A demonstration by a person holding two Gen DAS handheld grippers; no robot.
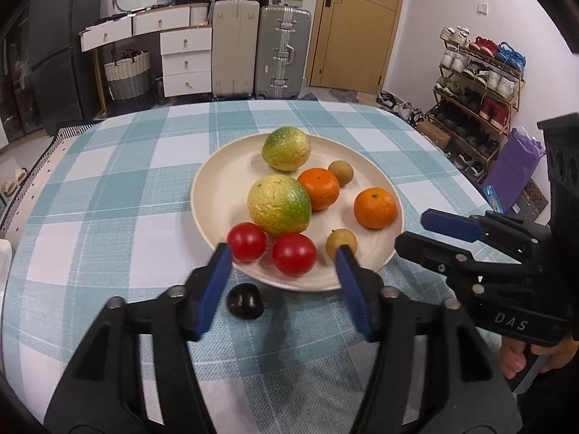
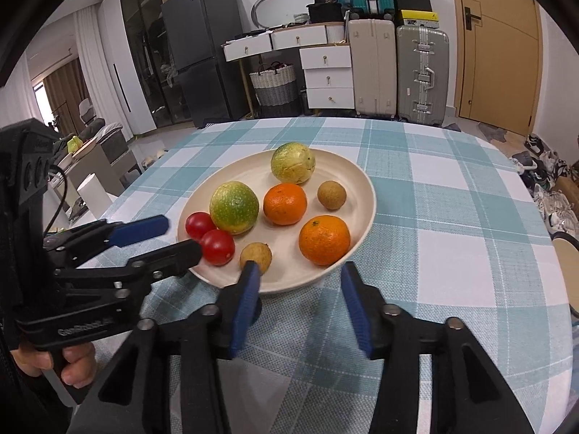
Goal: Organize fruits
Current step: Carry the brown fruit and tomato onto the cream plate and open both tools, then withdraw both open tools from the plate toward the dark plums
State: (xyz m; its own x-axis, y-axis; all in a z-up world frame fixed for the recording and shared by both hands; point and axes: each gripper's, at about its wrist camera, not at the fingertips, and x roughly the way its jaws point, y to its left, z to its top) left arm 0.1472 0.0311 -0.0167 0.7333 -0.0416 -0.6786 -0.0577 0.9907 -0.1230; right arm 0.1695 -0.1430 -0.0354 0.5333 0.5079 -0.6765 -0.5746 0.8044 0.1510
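Note:
A cream plate (image 1: 224,177) (image 2: 356,181) on the checked tablecloth holds two yellow-green fruits (image 1: 278,205), two oranges (image 1: 375,207) (image 2: 324,240), two red tomatoes (image 1: 294,254) (image 2: 217,247) and two small brown longans (image 1: 341,243) (image 2: 256,256). A dark chestnut-like fruit (image 1: 245,301) lies on the cloth just in front of the plate. My left gripper (image 1: 284,264) is open and empty, above the plate's near rim and the dark fruit. My right gripper (image 2: 298,282) is open and empty at the plate's near rim; in the left wrist view it (image 1: 416,231) sits right of the plate.
The round table (image 2: 452,217) carries a teal and white checked cloth. Behind it stand suitcases (image 1: 282,50), white drawers (image 1: 186,61), a wicker basket (image 1: 127,74) and a wooden door (image 1: 356,25). A shoe rack (image 1: 477,83) stands at the right.

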